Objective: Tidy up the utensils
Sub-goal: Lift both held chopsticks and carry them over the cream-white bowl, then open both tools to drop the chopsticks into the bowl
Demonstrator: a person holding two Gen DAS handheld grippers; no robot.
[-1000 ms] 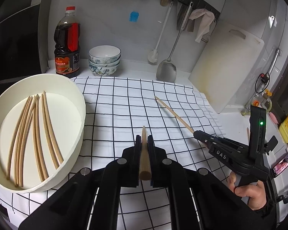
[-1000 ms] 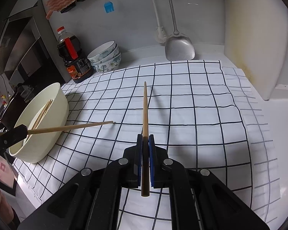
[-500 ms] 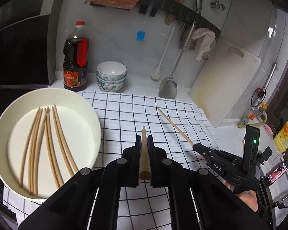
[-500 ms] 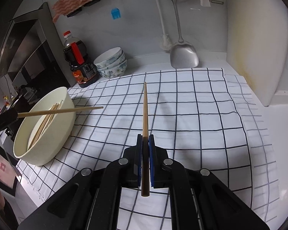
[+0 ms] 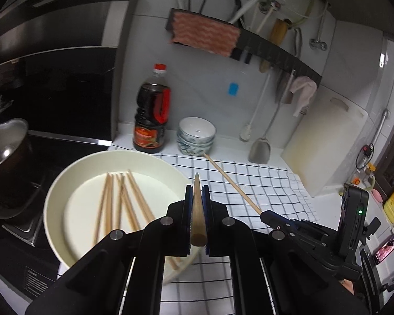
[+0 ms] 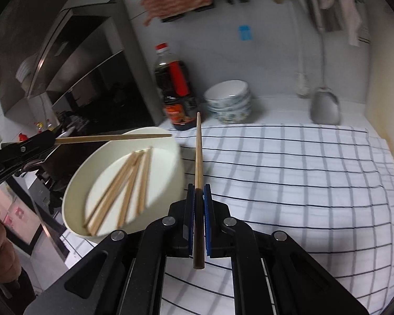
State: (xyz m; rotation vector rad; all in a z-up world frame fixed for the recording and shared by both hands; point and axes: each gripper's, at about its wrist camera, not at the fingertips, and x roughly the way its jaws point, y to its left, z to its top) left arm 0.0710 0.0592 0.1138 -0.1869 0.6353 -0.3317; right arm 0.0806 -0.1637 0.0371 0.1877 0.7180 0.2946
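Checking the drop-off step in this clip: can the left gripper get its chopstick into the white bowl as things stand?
Probably yes. The left gripper holds its chopstick above the white bowl, whose top is open, and the right gripper's chopstick is off to the side.

**A home kitchen counter**

A soy sauce bottle (image 5: 151, 120) and stacked rice bowls (image 5: 196, 136) stand against a tiled wall. A metal spatula (image 5: 261, 147) hangs from a utensil rail (image 5: 275, 50), a white cutting board (image 5: 325, 141) leans nearby, and a pot (image 5: 6, 144) sits on the stove.

Dim indoor light, heavy fisheye bending with black corners, motion blur strongest in right wrist view
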